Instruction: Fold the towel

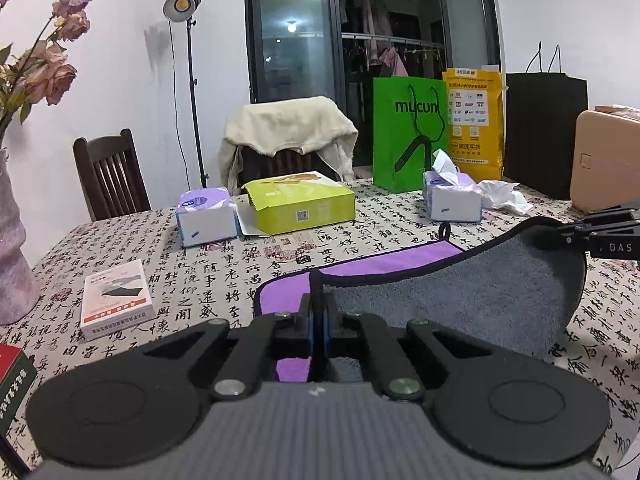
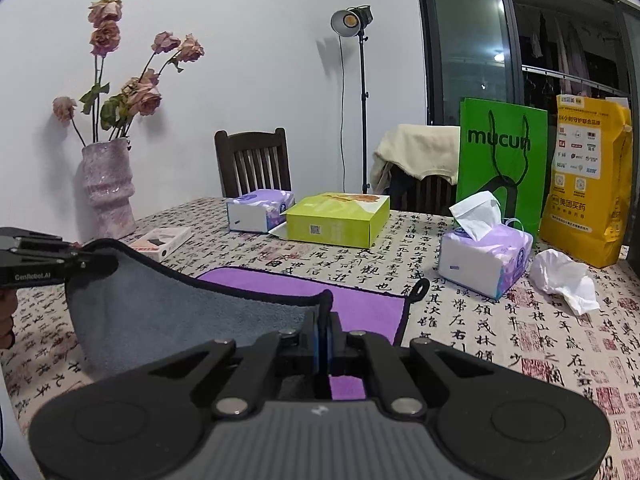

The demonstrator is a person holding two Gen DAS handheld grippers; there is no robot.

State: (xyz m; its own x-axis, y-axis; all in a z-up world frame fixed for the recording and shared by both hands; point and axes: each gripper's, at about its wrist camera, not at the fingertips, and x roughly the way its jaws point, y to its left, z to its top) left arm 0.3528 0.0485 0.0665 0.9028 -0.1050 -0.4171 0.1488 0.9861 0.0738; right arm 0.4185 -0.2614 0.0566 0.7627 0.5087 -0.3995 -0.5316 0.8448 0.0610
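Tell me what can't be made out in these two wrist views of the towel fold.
- Near edge of the towel: in both views, hidden behind each camera's own tongs body.
- Towel corner in the left tongs: the pads cover it in the left view.
- Corner in the right tongs: likewise in the right view.
- Yellow bag print: too small to read.
- Vase: cut off by the left view's edge.

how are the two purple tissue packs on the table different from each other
The right tissue pack has a white tissue pulled up out of its top; the left tissue pack shows none. The right one sits beside a crumpled tissue and the green bag; the left one sits beside the yellow-green box. Both are white and purple.
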